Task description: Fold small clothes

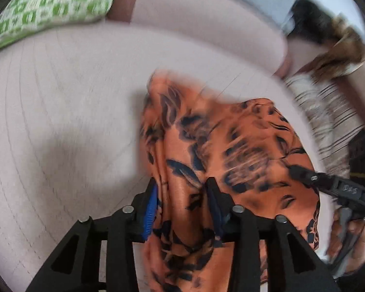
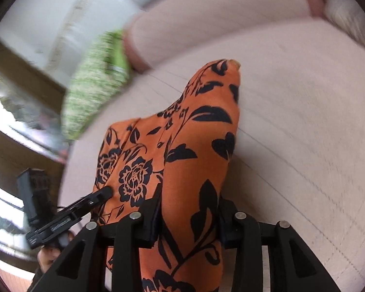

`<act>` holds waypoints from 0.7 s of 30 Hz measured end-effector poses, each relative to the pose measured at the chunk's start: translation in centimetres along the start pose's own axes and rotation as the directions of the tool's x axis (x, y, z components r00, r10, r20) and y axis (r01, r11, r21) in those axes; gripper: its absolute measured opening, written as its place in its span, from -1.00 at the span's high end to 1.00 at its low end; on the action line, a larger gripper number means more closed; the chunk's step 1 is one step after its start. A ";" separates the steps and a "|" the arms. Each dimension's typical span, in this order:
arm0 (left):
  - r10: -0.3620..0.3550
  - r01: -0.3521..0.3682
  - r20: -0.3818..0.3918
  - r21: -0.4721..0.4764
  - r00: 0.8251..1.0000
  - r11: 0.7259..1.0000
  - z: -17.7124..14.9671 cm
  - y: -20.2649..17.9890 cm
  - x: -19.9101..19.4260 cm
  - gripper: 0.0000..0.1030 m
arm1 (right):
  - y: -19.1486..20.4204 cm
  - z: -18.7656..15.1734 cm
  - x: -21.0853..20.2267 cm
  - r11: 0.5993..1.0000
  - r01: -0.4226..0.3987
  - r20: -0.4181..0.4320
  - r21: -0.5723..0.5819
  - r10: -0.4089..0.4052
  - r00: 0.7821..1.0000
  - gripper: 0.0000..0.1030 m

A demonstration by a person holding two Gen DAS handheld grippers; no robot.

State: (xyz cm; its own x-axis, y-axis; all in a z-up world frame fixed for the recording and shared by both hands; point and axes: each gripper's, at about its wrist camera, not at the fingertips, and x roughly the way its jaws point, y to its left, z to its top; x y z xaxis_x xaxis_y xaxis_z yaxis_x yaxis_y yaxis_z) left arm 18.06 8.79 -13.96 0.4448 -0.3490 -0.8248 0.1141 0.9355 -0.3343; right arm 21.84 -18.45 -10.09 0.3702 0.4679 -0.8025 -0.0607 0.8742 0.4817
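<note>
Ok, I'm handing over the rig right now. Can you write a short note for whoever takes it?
Left gripper: closed on a bunched edge of the orange flowered cloth.
Right gripper: closed on another part of the same cloth; in its view the left gripper's finger pinches the cloth just beside it.
Where things are: the cloth hangs lifted between both grippers over the pale pink sofa. A green patterned cushion lies at the back, and a striped cloth lies off to the side.
Done: cloth picked up by both grippers.
Left: no neat fold shows yet; lay it flat on the seat and fold it.
</note>
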 end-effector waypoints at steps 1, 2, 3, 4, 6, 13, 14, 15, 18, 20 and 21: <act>0.002 -0.001 0.028 -0.008 1.000 1.000 -0.3 0.5 -0.6 -0.17 | -0.9 -0.3 0.8 0.999 0.050 -0.024 0.021 -0.049 0.998 -0.18; 0.020 -0.020 0.052 -0.003 0.998 1.000 -0.5 0.8 -1.6 -0.19 | -1.5 -0.7 1.0 0.996 0.083 -0.027 0.046 -0.081 0.996 -0.21; 0.029 -0.030 0.070 0.014 0.997 0.999 -0.7 1.0 -2.6 -0.19 | -1.8 -0.9 0.4 0.996 0.068 0.000 0.061 -0.068 0.998 -0.22; 0.053 -0.057 0.102 0.039 0.993 0.998 -0.9 1.2 -4.0 -0.19 | -1.7 -1.1 -0.5 0.996 0.063 0.035 0.062 -0.065 0.997 -0.22; 0.093 -0.108 0.177 0.078 0.980 0.991 -1.4 2.1 -6.6 -0.24 | -0.6 -1.2 -2.8 0.992 0.118 0.116 0.035 -0.121 0.986 -0.23; 0.150 -0.168 0.180 0.089 0.972 0.982 -3.4 3.7 -7.7 -0.32 | 4.4 -4.0 -6.5 0.993 -0.089 0.197 -0.083 0.104 0.975 -0.58; 0.172 -0.187 0.148 0.088 0.974 0.979 -3.7 4.0 -6.9 -0.32 | 4.3 -4.5 -5.4 0.992 -0.098 0.160 -0.082 0.110 0.981 -0.58; 0.186 -0.197 0.126 0.083 0.975 0.977 -3.7 4.3 -6.9 -0.32 | 3.9 -4.8 -4.1 0.994 -0.086 0.114 -0.070 0.094 0.989 -0.58; 0.198 -0.206 0.113 0.062 0.974 0.977 -4.0 5.0 -7.0 -0.32 | 2.7 -5.1 -2.0 0.998 -0.049 0.064 -0.025 0.051 0.997 -0.58; 0.201 -0.212 0.136 0.067 0.970 0.975 -3.9 5.2 -7.7 -0.32 | 3.6 -4.8 -3.6 0.996 -0.073 0.089 -0.044 0.077 0.993 -0.58; 0.202 -0.214 0.142 0.069 0.969 0.974 -3.8 5.2 -7.9 -0.32 | 4.1 -4.6 -4.1 0.995 -0.083 0.102 -0.061 0.089 0.991 -0.58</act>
State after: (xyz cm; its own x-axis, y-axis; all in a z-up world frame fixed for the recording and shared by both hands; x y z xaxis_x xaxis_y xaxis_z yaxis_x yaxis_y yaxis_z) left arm 11.76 16.21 -10.92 0.5806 -0.1409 -0.8019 0.0778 0.9900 -0.1177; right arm 15.79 -16.22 -6.41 0.4561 0.5284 -0.7160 -0.1474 0.8384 0.5248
